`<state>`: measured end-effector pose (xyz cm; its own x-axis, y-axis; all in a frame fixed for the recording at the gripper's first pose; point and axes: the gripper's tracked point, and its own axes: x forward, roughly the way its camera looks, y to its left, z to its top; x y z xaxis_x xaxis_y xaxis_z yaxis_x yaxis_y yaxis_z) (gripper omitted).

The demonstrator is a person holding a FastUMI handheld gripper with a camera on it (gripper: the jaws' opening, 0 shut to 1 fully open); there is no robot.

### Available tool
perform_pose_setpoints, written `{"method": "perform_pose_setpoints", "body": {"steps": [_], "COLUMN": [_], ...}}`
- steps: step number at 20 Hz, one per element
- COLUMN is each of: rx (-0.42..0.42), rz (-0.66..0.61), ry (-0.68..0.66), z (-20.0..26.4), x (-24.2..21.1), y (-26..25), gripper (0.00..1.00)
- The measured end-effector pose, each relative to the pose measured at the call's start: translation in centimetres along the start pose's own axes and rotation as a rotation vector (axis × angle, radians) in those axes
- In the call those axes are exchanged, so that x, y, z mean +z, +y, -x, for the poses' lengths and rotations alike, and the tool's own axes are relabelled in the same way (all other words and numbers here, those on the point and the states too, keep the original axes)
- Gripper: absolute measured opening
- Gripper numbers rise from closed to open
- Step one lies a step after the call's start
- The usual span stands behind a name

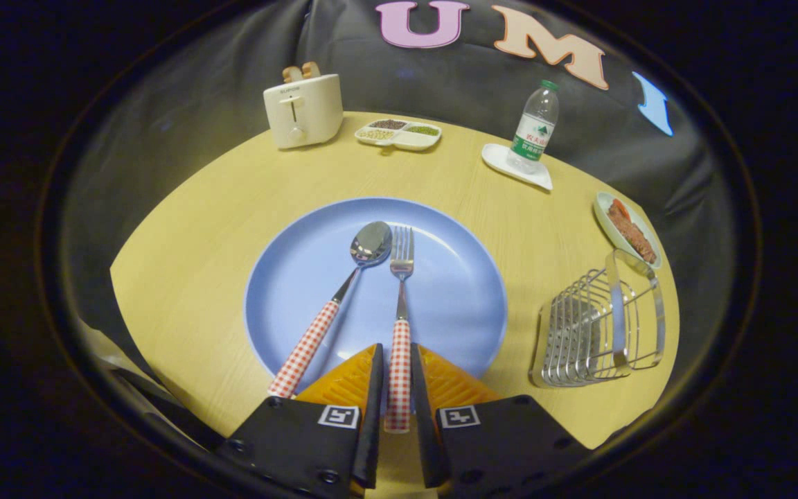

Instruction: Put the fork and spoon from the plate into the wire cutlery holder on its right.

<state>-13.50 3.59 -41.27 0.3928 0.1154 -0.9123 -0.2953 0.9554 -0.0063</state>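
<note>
Your gripper (pixel 399 364) has its two fingers closed in on the checked handle of the fork (pixel 401 305), one finger pressing each side of it, so you are gripping the fork low on its handle. The fork lies on the blue plate (pixel 302 277), tines pointing away from you toward the far rim, its handle running back over the near rim between your fingers.

The spoon (pixel 343 291) lies on the same plate just left of the fork, its bowl beside the fork's tines and its checked handle slanting out to the left, the end reaching past the plate's near rim, close to your left finger.

The wire cutlery holder (pixel 600 326) stands on the wooden table (pixel 184 229) to the right of the plate, apart from its rim. No cutlery shows in it.

Beyond the plate, at the far edge of the table, a toaster (pixel 303 109) sits to the left with bread in its slots, a divided dish (pixel 399 134) sits straight past the plate, and a water bottle (pixel 535 128) stands on a small white tray (pixel 517 166) further right. A small dish of food (pixel 626 229) lies to the right of the plate, just behind the holder.
</note>
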Motion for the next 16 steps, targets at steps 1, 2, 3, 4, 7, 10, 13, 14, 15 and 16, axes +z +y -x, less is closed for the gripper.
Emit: {"method": "perform_pose_setpoints", "body": {"steps": [1,2,3,4,7,10,13,14,15,16], "rx": [-0.001,0.003,-0.007,-0.028,-0.009,0.007,0.030,0.035,0.042,0.050], "rz": [-0.013,-0.025,-0.029,-0.030,-0.055,-0.030,-0.005,0.004,0.013,0.016], "ry": [0.011,0.023,0.021,0.013,0.043,0.068,0.070,0.068,0.066,0.068], "z": [-0.5,-0.5,-0.6,-0.3,0.0,1.3,2.9,3.3,3.8,4.4], "x": [-0.5,-0.6,-0.4,-0.2,-0.4,-0.1,0.6,1.0,1.2,1.5], "y": [0.3,0.5,0.2,-0.5,-0.7,-1.2,-1.7,-1.9,-2.2,-2.4], "gripper": [0.22,0.15,0.15,0.15,0.09,0.09,0.09,0.09,0.09,0.09]}}
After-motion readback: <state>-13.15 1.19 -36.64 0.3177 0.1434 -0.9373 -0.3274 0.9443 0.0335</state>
